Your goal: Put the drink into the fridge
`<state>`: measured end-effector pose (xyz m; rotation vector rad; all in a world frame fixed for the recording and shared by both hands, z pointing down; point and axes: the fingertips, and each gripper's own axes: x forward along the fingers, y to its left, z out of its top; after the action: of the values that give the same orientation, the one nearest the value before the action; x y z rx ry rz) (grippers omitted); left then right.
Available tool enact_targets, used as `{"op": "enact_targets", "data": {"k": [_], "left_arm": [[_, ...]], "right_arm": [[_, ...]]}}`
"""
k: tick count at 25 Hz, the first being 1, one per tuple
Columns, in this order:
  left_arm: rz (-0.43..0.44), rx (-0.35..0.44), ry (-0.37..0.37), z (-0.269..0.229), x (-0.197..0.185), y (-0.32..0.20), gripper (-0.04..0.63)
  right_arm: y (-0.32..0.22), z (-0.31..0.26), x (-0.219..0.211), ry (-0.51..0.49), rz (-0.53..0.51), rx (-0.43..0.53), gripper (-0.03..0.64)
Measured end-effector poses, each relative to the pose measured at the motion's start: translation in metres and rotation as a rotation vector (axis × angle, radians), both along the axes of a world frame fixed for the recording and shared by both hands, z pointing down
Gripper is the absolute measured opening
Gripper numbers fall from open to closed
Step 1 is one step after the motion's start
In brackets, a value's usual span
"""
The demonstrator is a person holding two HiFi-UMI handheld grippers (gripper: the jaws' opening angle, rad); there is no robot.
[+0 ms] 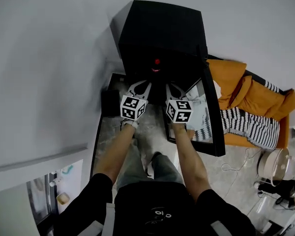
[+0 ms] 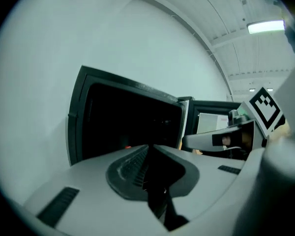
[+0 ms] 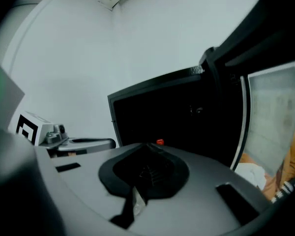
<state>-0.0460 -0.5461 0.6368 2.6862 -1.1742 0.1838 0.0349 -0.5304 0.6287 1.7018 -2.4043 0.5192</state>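
**Jaws closed, nothing held**

The left gripper (image 2: pixel 150 149) and right gripper (image 3: pixel 148 146) are both clenched, jaws together and empty. They sit side by side facing the black box-shaped fridge (image 1: pixel 162 28), whose door (image 1: pixel 212 122) stands open. The red-capped drink (image 1: pixel 157 62) is inside the dark cabinet, with only its cap showing.

The fridge (image 1: pixel 162 28) had a smooth black shell with a dull sheen. Its door (image 1: pixel 216 132) carried a glossy pane. The floor (image 1: pixel 113 127) looked like polished stone. The sofa (image 1: pixel 258 95) was orange cloth, with a striped woven throw (image 1: pixel 250 124).
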Motion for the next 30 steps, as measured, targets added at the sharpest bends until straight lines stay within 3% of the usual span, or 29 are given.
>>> {"op": "enact_targets", "data": {"k": [6,12,21,30], "left_arm": [[0.0,-0.013,0.003,-0.063,0.007,0.054,0.008],[0.044,0.029,-0.062,-0.102,0.021,0.111,0.008],[-0.069,0.032,0.003,-0.145,-0.005,0.161,0.008],[-0.136,0.075,-0.009,-0.168,-0.026,0.193,0.008]], "right_arm": [[0.048,-0.067,-0.001,0.024,-0.038,0.017,0.008],[0.094,-0.111,0.002,0.075,-0.065,0.067,0.008],[0.151,-0.134,0.005,0.083,-0.104,0.079,0.008],[0.184,-0.146,0.011,0.059,-0.13,0.099,0.008]]}}
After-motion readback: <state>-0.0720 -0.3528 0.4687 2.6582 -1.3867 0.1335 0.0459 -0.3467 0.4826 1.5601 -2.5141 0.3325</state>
